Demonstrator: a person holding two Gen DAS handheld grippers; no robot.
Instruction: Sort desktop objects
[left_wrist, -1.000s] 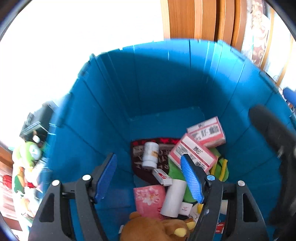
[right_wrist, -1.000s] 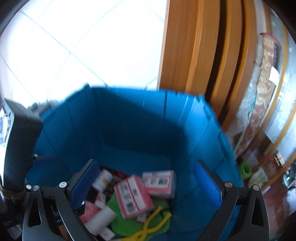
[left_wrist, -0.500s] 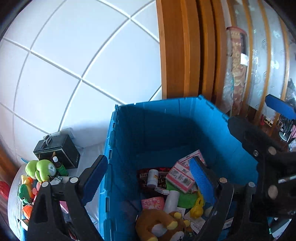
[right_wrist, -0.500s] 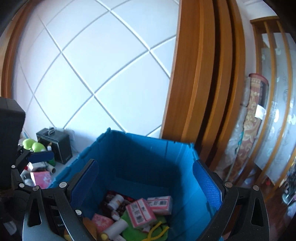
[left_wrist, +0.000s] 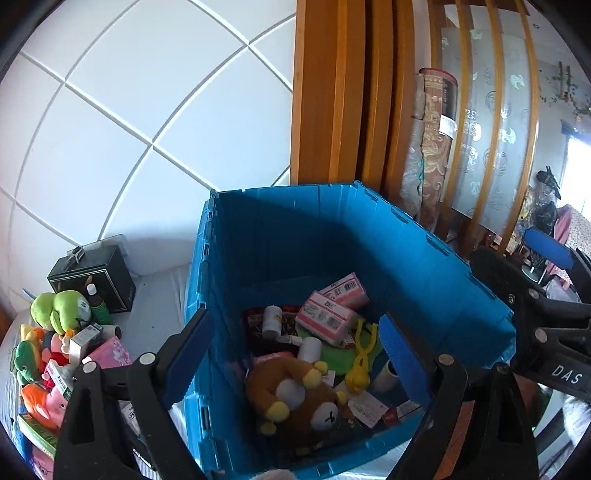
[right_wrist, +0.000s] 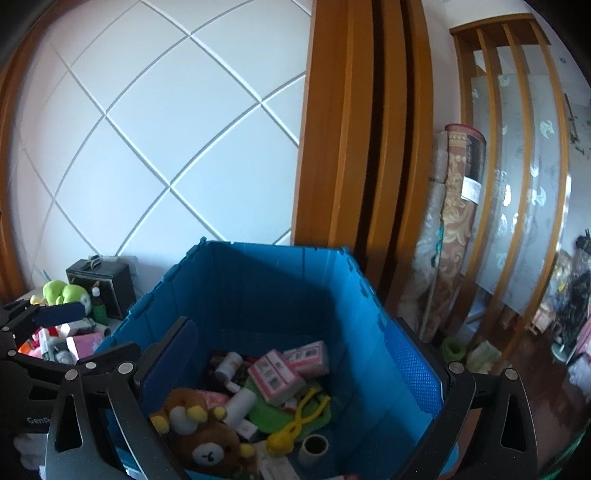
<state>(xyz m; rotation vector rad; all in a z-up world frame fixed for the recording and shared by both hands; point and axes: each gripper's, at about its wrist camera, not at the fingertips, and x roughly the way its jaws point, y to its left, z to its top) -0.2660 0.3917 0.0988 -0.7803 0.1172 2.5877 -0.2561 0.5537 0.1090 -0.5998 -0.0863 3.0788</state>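
Both the left claw (left_wrist: 291, 354) and right claw (right_wrist: 291, 365) hang released, empty, above the deep blue plastic crate (left_wrist: 476, 295); swinging toward the soft-toy pile (left_wrist: 48, 350) risks clipping its rim.

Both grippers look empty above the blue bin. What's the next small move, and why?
Probably swing the left gripper toward the unsorted pile beside the blue bin. Both grippers are open with nothing between the fingers, the right gripper too, and plush toys and small boxes wait on the table there. The pink packet at the pile's near edge looks the easiest first pick.
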